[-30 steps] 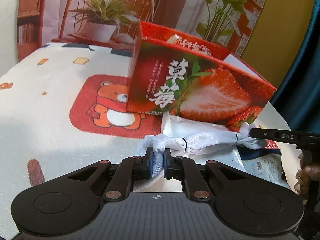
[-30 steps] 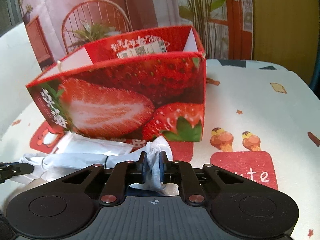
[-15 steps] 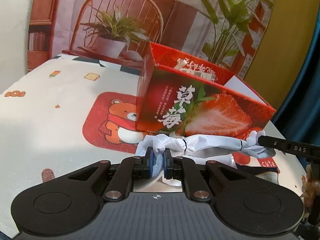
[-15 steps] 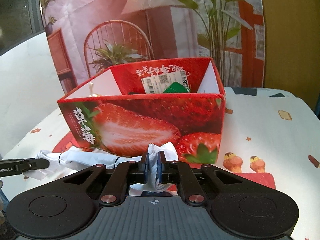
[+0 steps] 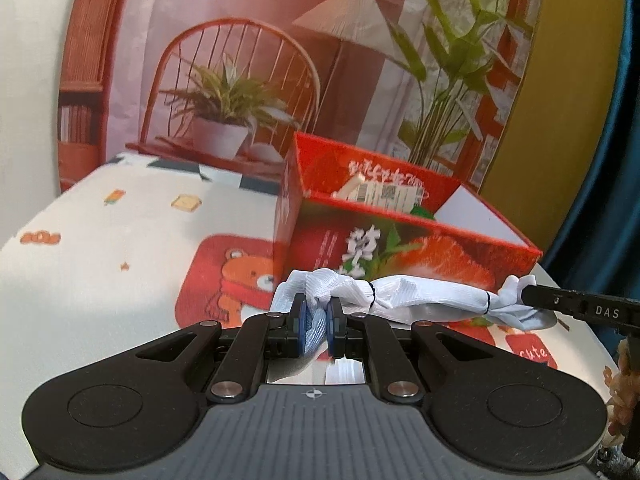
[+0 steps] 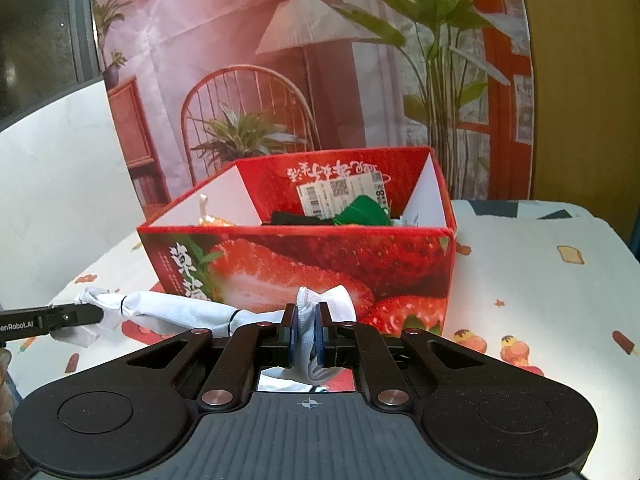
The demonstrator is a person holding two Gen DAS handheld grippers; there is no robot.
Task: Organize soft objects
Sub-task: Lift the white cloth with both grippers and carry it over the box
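Left wrist: left gripper [image 5: 316, 322] clamped on white cloth bundle [image 5: 404, 298], strawberry box [image 5: 400, 248] just ahead; box contents barely show. Right wrist: right gripper [image 6: 306, 330] pinches the bundle's other end, angled down; box interior visible, green item [image 6: 364, 212] inside.

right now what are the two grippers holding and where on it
Both hold one rolled white cloth bundle: the left gripper pinches one end, the right gripper the opposite end.
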